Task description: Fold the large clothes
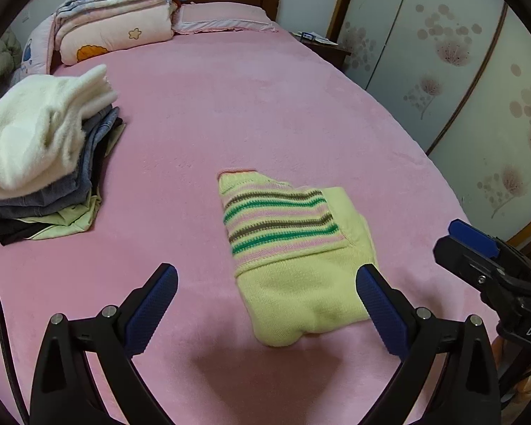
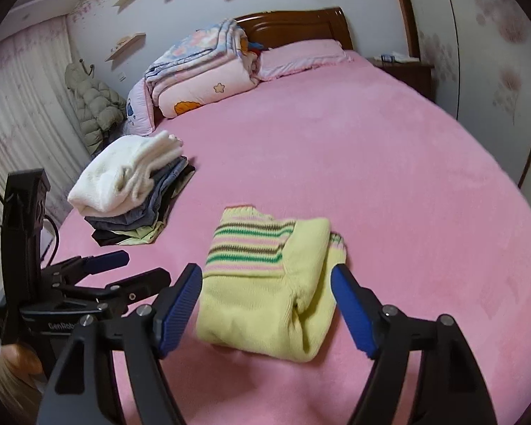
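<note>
The folded yellow knit sweater with green, pink and brown stripes (image 1: 293,248) lies on the pink bed (image 1: 230,106). Left hand-held gripper (image 1: 267,304) and right hand-held gripper (image 2: 267,308) hover released; a one-sided pinch could unravel its loose folds.

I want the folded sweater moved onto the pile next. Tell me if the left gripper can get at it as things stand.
Probably yes. The left gripper is open, its fingers hang just short of the yellow striped sweater, and only bare pink bedspread lies between. The right gripper is open alongside, not blocking.

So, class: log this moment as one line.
sweater: folded, on bed | left gripper: open | right gripper: open | pile: left
</note>
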Motion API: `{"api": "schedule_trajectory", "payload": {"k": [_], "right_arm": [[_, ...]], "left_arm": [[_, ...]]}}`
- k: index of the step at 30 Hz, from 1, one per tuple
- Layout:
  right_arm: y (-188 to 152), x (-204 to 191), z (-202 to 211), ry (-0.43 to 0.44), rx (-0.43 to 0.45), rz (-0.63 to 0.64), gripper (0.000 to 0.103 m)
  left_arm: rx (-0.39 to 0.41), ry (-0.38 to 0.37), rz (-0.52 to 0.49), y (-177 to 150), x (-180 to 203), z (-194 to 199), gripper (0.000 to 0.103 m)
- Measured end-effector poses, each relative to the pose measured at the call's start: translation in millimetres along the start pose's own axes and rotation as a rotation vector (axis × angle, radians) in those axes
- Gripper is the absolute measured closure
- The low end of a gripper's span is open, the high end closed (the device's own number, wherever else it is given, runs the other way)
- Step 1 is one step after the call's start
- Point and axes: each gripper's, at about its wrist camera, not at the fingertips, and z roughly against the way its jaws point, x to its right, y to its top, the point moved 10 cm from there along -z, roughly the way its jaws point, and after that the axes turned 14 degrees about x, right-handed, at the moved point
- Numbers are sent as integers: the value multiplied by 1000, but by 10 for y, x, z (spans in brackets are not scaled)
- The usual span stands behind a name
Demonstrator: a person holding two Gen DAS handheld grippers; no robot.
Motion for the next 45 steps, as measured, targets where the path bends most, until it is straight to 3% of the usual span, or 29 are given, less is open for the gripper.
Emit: {"api": "schedule_trajectory", "payload": {"k": [9, 11, 14, 16, 26, 31, 37, 45], "right_arm": [[96, 32, -116, -2, -54, 39, 24], [50, 35, -198, 11, -89, 39, 23], [-98, 66, -378, 32, -165, 18, 12], [-213, 121, -509, 34, -209, -6, 12], [-727, 592, -1082, 28, -355, -203, 12], [-895, 683, -1217, 123, -373, -342, 12], [-929, 660, -1337, 210, -396, -375, 12], [-915, 520, -1388, 334, -455, -427, 12]], "left_arm": [[-26, 1, 43, 116, -123, -142, 1], [-27, -5, 48, 126, -145, -211, 1], [-45, -21, 64, 99, -175, -362, 1], [-59, -44, 82, 55, -185, -496, 1], [-261, -173, 115, -441, -146, -1087, 1], [-267, -213, 185, -573, -200, -1273, 1], [-253, -279, 267, -643, -198, -1395, 1], [-237, -286, 240, -734, -191, -1390, 4]]}}
